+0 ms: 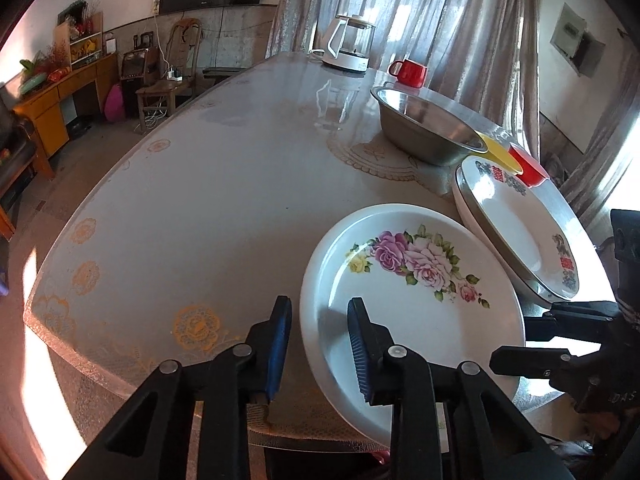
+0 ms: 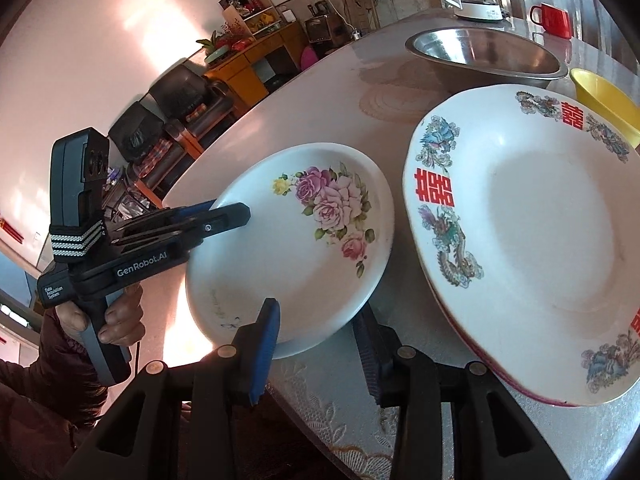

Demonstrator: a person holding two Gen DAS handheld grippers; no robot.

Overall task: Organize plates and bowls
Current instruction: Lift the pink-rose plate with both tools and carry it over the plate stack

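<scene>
A white plate with pink roses (image 1: 420,320) (image 2: 300,280) lies at the near edge of the table (image 1: 220,208), its near rim past the edge. My left gripper (image 1: 320,348) (image 2: 240,214) is shut on the plate's left rim, one finger inside the dish and one outside. My right gripper (image 2: 318,348) (image 1: 516,338) straddles the plate's right rim; a gap shows beside the rim, so the jaws stand open. Right of it, a larger white plate with red characters and dragons (image 1: 516,224) (image 2: 540,220) rests on another plate.
Behind the plates stand a steel bowl (image 1: 424,128) (image 2: 484,52), a yellow bowl (image 1: 500,152) (image 2: 604,96) and a red bowl (image 1: 528,168). A red mug (image 1: 410,72) and a glass kettle (image 1: 350,44) sit at the far edge. A person's hand (image 2: 120,320) holds the left gripper.
</scene>
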